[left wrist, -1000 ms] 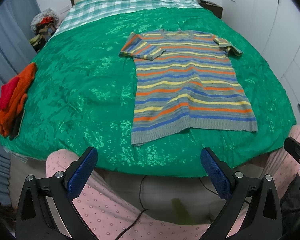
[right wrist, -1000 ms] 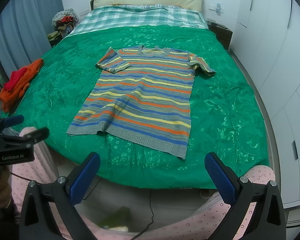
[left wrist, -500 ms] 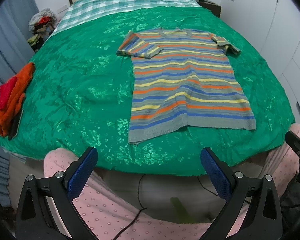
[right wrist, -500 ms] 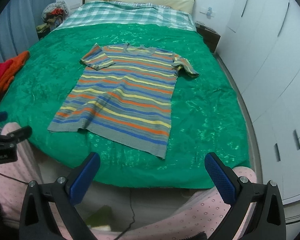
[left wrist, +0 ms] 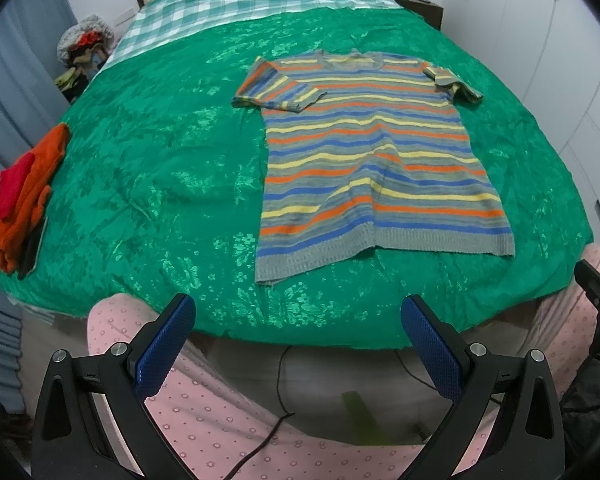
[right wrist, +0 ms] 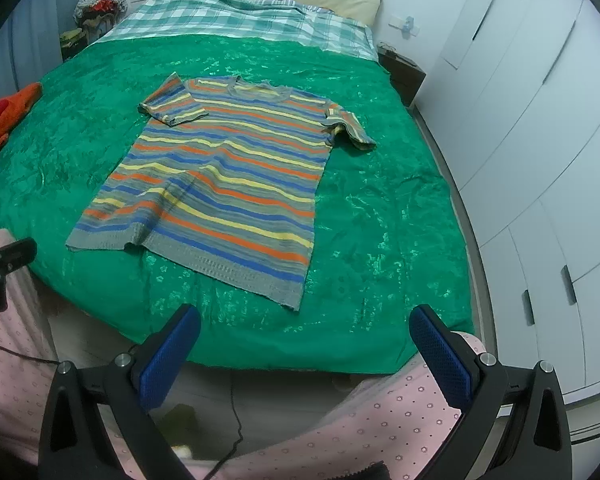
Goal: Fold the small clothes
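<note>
A short-sleeved knit top [left wrist: 372, 160] [right wrist: 228, 184] striped grey, blue, orange and yellow lies flat on the green bedspread [left wrist: 160, 168] [right wrist: 380, 208], neck away from me, hem toward me. Its right sleeve is crumpled. My left gripper [left wrist: 298, 316] hangs open over the near edge of the bed, short of the hem, with nothing between its blue pads. My right gripper [right wrist: 304, 328] is open too, below the hem's right corner, over the bed edge. The other gripper's black body shows at each view's side edge [left wrist: 596, 300] [right wrist: 4, 264].
A pile of orange and red clothes [left wrist: 24, 192] [right wrist: 4, 120] sits at the bed's left edge. Pink dotted trouser legs [left wrist: 204, 420] [right wrist: 380, 420] are under both grippers. White wardrobe doors [right wrist: 540, 160] line the right side. A checked sheet [right wrist: 240, 12] and pillow are at the bed's head.
Both views have shifted slightly: the right gripper has swung rightward, so the top sits further left in its view. The top lies unmoved and both grippers stay open.
</note>
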Available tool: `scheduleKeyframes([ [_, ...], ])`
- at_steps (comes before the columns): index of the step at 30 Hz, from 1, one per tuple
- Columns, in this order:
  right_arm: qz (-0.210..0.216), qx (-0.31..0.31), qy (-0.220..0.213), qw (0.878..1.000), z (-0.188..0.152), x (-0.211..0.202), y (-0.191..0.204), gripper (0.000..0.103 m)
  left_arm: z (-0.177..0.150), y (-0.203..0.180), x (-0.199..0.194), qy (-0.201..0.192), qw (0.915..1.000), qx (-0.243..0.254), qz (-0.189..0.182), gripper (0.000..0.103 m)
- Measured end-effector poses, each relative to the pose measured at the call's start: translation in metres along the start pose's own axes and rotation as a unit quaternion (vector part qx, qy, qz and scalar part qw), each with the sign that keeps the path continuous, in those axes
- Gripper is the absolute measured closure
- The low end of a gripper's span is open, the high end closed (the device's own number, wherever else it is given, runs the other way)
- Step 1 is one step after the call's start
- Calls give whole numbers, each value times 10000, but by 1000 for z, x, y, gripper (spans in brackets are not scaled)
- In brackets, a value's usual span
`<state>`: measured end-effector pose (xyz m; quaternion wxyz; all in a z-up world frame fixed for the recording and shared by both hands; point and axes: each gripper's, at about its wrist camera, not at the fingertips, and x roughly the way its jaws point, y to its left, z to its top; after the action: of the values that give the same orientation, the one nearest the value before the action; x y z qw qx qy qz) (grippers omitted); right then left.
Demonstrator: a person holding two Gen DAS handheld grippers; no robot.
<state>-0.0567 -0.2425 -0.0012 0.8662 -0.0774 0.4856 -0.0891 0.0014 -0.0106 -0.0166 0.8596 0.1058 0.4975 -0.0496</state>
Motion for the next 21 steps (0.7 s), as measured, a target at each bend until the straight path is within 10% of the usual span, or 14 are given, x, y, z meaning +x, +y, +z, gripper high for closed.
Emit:
scheduleKeyframes([
  [7, 1058, 1010, 225, 9890, -6, 44, -50, 0, 1, 41, 67, 289, 9990, -326, -137, 0],
  [13, 2659, 2512, 925, 9261, -14, 149, -98, 0, -6, 99, 150, 923, 9817, -1357, -967, 2],
  [16, 2951, 2516, 1433, 9105, -12, 203, -80, 24, -3, 89, 178, 1130, 9727, -1501, -1358, 7],
  [18, 3171, 2211, 1550, 9091, -8, 226, -57, 53, 0, 84, 191, 1084, 9743, -1484, -1302, 30],
  [19, 3142, 2077, 1600, 9124, -7, 231, -48, 83, 2, 79, 193, 1069, 9757, -1426, -1276, 42],
  [20, 3240, 2016, 1714, 9083, -5, 233, -41, 97, 6, 76, 194, 1050, 9762, -1303, -1379, 92],
  [21, 3291, 2055, 1712, 9056, -5, 231, -43, 97, 10, 75, 193, 1147, 9710, -1257, -1680, 100],
])
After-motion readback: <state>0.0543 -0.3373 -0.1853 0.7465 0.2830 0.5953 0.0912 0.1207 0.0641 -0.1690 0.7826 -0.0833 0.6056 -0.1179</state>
